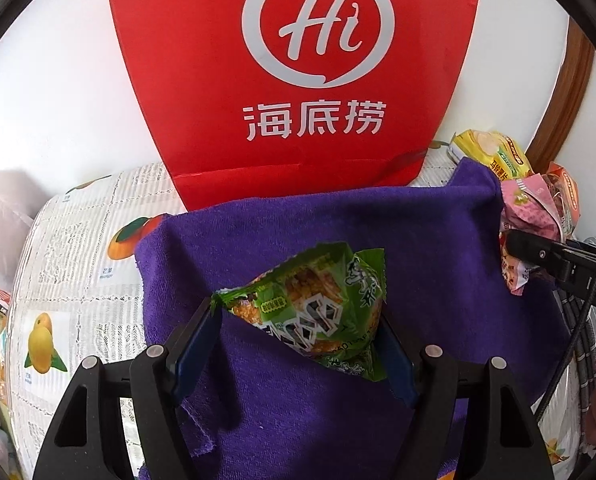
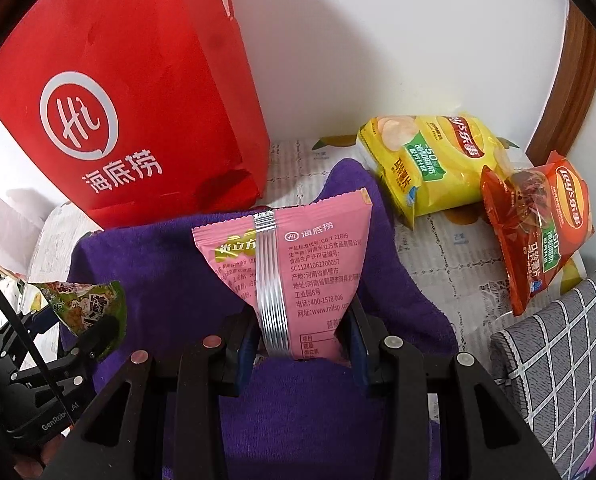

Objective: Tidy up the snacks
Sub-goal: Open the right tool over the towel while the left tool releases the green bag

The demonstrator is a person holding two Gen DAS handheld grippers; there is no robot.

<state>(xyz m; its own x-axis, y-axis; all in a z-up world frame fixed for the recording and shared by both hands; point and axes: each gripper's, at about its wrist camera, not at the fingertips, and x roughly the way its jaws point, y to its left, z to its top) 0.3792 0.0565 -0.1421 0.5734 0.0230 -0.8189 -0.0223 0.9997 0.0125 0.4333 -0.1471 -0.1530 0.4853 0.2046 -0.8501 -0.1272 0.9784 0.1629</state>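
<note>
My left gripper [image 1: 298,320] is shut on a green snack packet [image 1: 313,312], its blue pads pressing both sides, just above a purple towel [image 1: 298,220]. The right wrist view shows that green packet [image 2: 86,304] at the lower left in the left gripper [image 2: 78,328]. My right gripper [image 2: 303,320] is shut on the bottom of an upright pink snack packet [image 2: 298,256], over the purple towel [image 2: 170,260]. From the left wrist view, the pink packet [image 1: 529,208] and one right finger [image 1: 517,246] appear at the right edge. A red paper bag [image 1: 298,80] stands behind the towel.
The red bag [image 2: 138,120] leans against a white wall. A yellow chips bag [image 2: 429,164] and an orange-red chips bag [image 2: 537,232] lie on the fruit-print tablecloth [image 1: 78,240] at the right. A grey checked cloth [image 2: 557,360] lies at the lower right.
</note>
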